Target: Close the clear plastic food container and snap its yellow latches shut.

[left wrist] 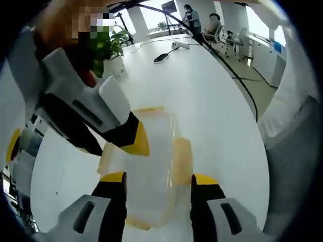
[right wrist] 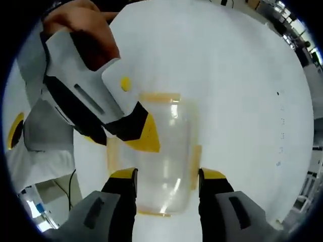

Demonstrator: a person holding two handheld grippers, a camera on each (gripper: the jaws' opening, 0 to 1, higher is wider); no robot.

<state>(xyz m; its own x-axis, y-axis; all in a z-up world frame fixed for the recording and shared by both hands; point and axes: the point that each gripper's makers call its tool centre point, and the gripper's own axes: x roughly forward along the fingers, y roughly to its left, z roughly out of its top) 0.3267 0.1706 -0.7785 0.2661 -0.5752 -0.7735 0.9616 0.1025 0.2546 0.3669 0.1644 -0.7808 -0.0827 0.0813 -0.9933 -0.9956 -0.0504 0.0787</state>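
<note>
Worktop (left wrist: pixel 212 101), white and broad, carries the clear container (right wrist: pixel 161 151) at its middle, lid on, yellow latches (right wrist: pixel 196 160) along its edges. In the left gripper view, the left gripper (left wrist: pixel 158 184) stands at six o'clock, jaws apart astride the container. Right gripper (right wrist: pixel 167 180) likewise, jaws apart. Potted plant (left wrist: pixel 108 48) sits at eleven o'clock.

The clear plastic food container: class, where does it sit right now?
The container sits on the white table, between the right gripper's open jaws, with the left gripper at its left edge.
</note>
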